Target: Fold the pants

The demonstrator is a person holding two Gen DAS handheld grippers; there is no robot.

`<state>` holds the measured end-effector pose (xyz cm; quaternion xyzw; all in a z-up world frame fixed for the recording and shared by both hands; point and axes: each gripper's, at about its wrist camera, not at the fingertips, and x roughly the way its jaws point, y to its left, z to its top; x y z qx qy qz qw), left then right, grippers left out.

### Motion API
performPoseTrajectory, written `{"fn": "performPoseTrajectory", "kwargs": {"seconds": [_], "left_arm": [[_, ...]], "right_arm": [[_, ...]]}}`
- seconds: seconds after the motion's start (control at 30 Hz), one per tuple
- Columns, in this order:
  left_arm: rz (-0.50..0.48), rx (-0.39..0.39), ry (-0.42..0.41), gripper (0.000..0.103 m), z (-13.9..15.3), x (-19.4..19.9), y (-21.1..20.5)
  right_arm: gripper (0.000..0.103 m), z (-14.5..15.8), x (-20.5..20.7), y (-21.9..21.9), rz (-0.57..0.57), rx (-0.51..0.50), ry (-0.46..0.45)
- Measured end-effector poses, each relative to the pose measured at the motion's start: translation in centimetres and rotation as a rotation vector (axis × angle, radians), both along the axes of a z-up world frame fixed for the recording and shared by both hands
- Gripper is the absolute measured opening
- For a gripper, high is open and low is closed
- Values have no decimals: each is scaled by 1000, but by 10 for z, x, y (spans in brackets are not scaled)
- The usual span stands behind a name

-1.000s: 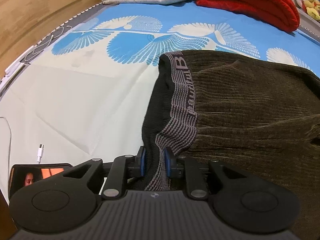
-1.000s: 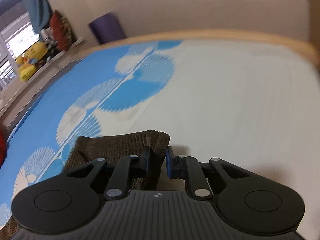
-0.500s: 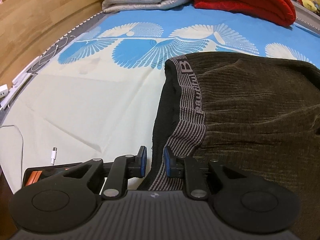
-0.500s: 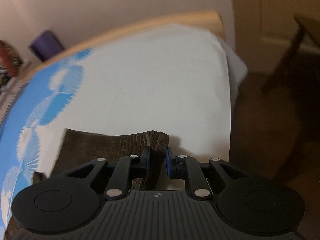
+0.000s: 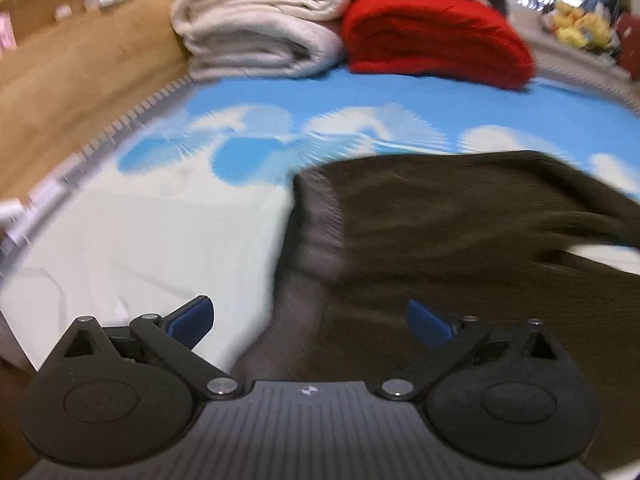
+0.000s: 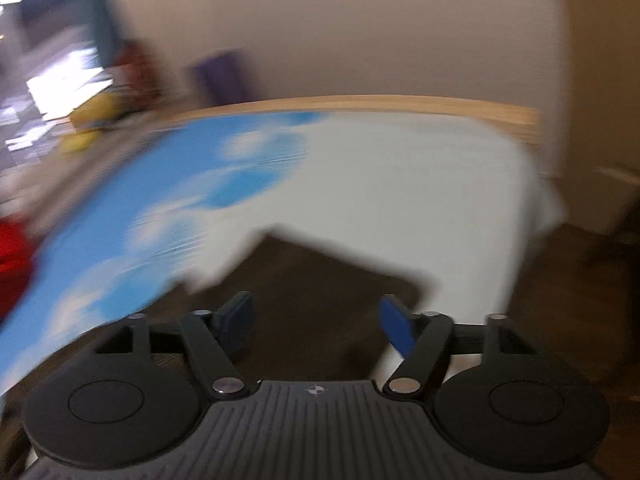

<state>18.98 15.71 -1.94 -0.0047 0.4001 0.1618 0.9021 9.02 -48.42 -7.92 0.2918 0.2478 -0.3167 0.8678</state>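
The dark brown corduroy pants (image 5: 460, 232) lie on the bed, with the grey striped waistband (image 5: 316, 248) running toward my left gripper (image 5: 310, 320). That gripper is open, its blue pads spread wide above the waistband end, holding nothing. In the right wrist view, the pants' leg end (image 6: 320, 280) lies flat on the white part of the sheet. My right gripper (image 6: 316, 324) is open above it, empty. Both views are motion-blurred.
The bed sheet (image 5: 160, 232) is white near me and blue-patterned farther off. A folded white blanket (image 5: 256, 24) and a red blanket (image 5: 436, 36) lie at the far end. A wooden bed frame (image 5: 80, 80) runs on the left. The bed's edge (image 6: 520, 240) drops to the floor at right.
Both grippers were shut on the pants, left on the waistband and right on the leg end. Both have opened and let go, and the pants now lie on the bed.
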Motion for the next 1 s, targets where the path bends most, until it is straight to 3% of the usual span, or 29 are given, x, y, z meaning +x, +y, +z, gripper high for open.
{"fn": "performPoseTrajectory", "kwargs": {"seconds": [0.07,0.23,0.33,0.43,0.6,0.8,1.0], "left_arm": [[-42,-68,10,103,2,-30,-19],[-58,-94,74,103,-16,-94,-58],[-94,-95,108,103,-27,-122,-72],[-128,-77,125,103,-35,-137,-83],[-152,-90,107,103,-28,-155,-92],[-177,-86,83,103,-16,-159,-99],[-178,-97,100,103,-21,-153,-101]], "right_arm": [[91,11,-5,45,170,-19,-65],[92,13,-18,126,509,-168,-97],[92,10,-22,147,628,-272,-97],[94,10,-29,154,703,-215,-186],[94,8,-35,162,725,-228,-165],[95,9,-48,157,682,-147,-249],[95,3,-40,161,681,-154,-237]]}}
